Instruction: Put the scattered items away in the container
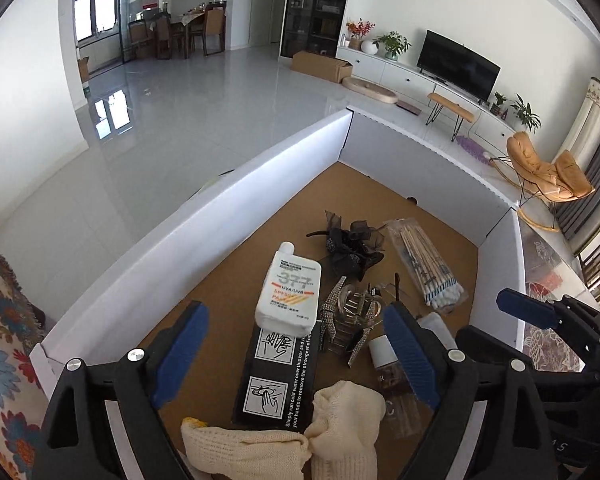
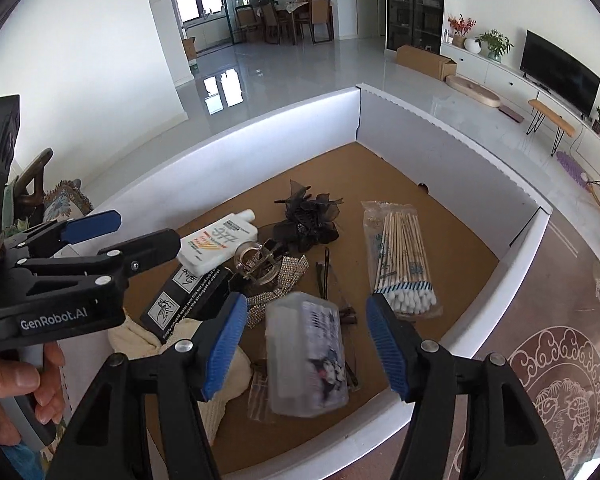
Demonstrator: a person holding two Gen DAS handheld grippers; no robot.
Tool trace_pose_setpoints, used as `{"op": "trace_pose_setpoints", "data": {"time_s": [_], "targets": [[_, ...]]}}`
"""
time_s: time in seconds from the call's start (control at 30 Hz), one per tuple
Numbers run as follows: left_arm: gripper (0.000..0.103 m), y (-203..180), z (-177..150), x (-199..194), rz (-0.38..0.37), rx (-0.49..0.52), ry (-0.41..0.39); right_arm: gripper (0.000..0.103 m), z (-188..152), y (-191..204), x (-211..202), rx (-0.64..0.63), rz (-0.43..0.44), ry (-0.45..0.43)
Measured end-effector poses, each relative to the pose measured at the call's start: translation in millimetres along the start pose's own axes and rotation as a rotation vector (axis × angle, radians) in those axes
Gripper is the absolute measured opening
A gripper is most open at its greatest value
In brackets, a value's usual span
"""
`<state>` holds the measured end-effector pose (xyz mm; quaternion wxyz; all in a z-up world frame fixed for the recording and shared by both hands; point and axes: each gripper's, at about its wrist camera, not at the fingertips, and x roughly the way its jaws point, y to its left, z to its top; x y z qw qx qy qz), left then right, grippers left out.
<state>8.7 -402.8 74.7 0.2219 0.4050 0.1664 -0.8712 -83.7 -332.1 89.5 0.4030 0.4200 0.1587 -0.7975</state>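
A white-walled box (image 1: 220, 216) (image 2: 260, 148) with a brown floor holds the items. Inside lie a white sunscreen bottle (image 1: 288, 292) (image 2: 218, 246), a black bow clip (image 1: 348, 248) (image 2: 308, 220), a cotton swab pack (image 1: 428, 268) (image 2: 400, 256), a rhinestone hair claw (image 1: 352, 320) (image 2: 268, 276), a black printed carton (image 1: 276, 380) and cream gloves (image 1: 300, 432). My left gripper (image 1: 296, 356) stands open above the gloves and carton. My right gripper (image 2: 306, 344) is open too. A blurred translucent plastic case (image 2: 306, 356) sits between its pads (image 2: 224, 344) without touching them.
A patterned glass tabletop (image 2: 560, 360) lies to the right of the box, and a floral cloth (image 1: 4, 320) to the left. A person's hand (image 2: 20, 380) holds the left gripper's handle. Beyond the box's far walls is a glossy tiled floor (image 1: 180, 112).
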Motion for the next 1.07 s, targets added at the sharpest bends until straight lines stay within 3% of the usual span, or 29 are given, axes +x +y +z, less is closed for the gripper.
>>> {"op": "trace_pose_setpoints", "data": {"time_s": [0.13, 0.47, 0.5, 0.53, 0.63, 0.77, 0.87, 1.07], "targets": [[0.090, -6, -2, -14, 0.020, -0.002, -0.027, 0.063, 3, 2, -14, 0.010, 0.006, -0.036], [0.092, -19, -5, -47, 0.045, 0.007, -0.100, 0.063, -14, -9, -25, 0.005, -0.036, -0.023], [0.094, -21, -5, -49, 0.049, 0.008, -0.107, 0.063, -15, -10, -26, 0.005, -0.037, -0.024], [0.102, -23, -4, -52, 0.059, 0.010, -0.112, 0.063, -15, -11, -27, 0.005, -0.037, -0.026], [0.103, -28, -5, -59, 0.125, 0.017, -0.139, 0.063, -15, -11, -31, 0.002, -0.032, -0.036], [0.103, -33, -5, -59, 0.215, 0.008, -0.111, 0.063, -15, -8, -33, -0.014, -0.032, -0.047], [0.103, -33, -5, -53, 0.225, -0.005, -0.048, 0.063, -15, -7, -34, -0.021, -0.031, -0.049], [0.103, -34, -14, -60, 0.234, -0.029, -0.111, 0.063, -12, -12, -33, 0.012, -0.020, -0.061]]}}
